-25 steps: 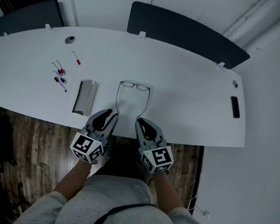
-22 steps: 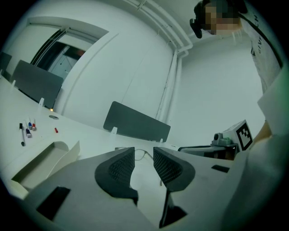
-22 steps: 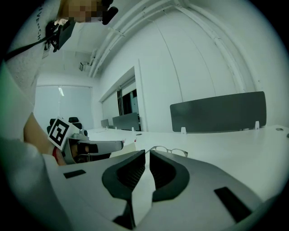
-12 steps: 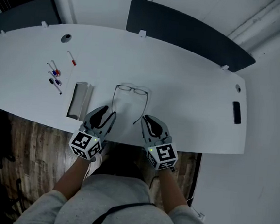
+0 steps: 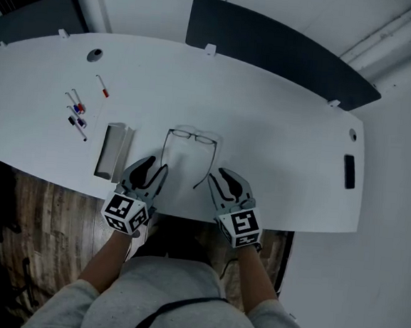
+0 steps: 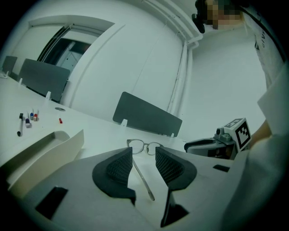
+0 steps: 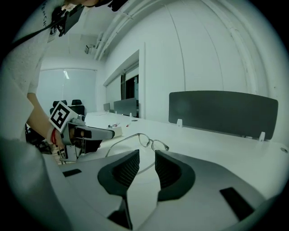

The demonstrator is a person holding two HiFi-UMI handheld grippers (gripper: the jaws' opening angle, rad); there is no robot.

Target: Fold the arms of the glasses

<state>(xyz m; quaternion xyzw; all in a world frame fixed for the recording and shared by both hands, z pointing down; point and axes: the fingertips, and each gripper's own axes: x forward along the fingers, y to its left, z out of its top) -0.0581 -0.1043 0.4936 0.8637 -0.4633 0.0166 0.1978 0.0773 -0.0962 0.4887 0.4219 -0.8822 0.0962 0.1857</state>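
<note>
The thin wire-framed glasses (image 5: 191,136) are seen lying on the white curved table (image 5: 287,131), lenses turned away from the person, just ahead of both grippers. The jaws of the right gripper (image 5: 223,181) have just been opened from fully pressed together and now stand spread; the right arm (image 7: 147,168) of the frame is seen in the gap ahead of the pads, untouched. Compared with a second ago, that arm has been swung inwards, so that its tip is now angled towards the middle instead of pointing straight back. The jaws of the left gripper (image 5: 155,171) have likewise been opened wider, and the left arm (image 6: 142,179) lies loose between the pads, not yet turned. Folding is judged to be barely begun: one arm is partly turned in, and both grippers appear to be readied for a fresh grip.
</note>
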